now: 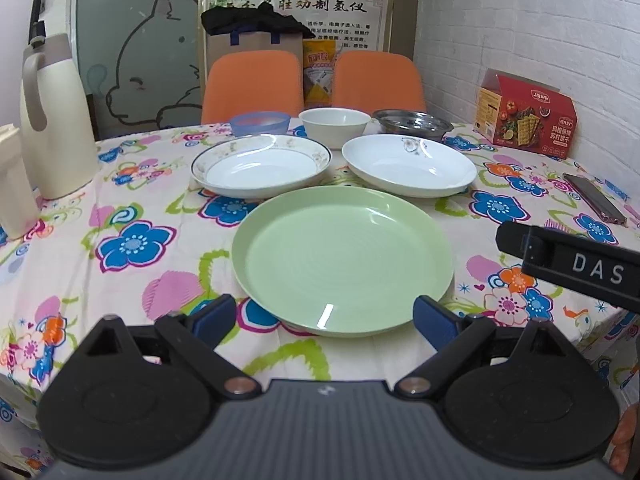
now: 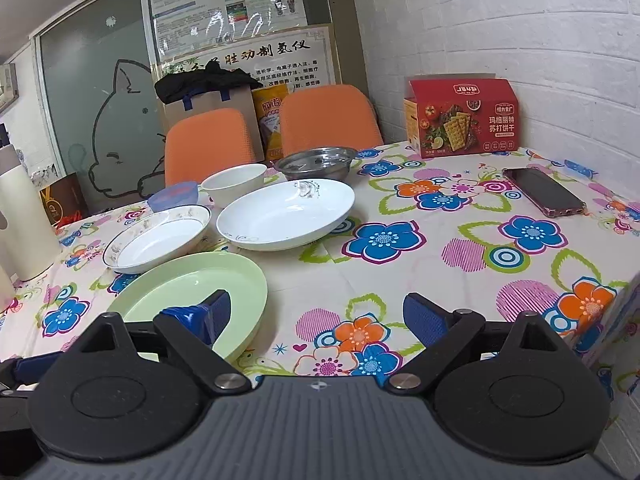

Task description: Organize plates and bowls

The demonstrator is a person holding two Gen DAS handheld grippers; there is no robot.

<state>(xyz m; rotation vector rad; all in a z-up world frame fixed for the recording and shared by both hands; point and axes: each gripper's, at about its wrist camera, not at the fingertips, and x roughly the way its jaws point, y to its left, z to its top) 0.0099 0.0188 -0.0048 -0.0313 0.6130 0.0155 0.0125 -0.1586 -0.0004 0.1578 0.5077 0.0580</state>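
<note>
L tongs (image 1: pixel 324 316) agape, green plate (image 1: pixel 344 264) between.

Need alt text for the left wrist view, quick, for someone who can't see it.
The open left gripper hovers at the near edge of a green plate on a flowered tablecloth. Behind it sit two white plates, then three bowls.

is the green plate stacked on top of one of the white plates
No, the green plate lies alone on the flowered tablecloth, nearer the camera than both white plates.
</note>
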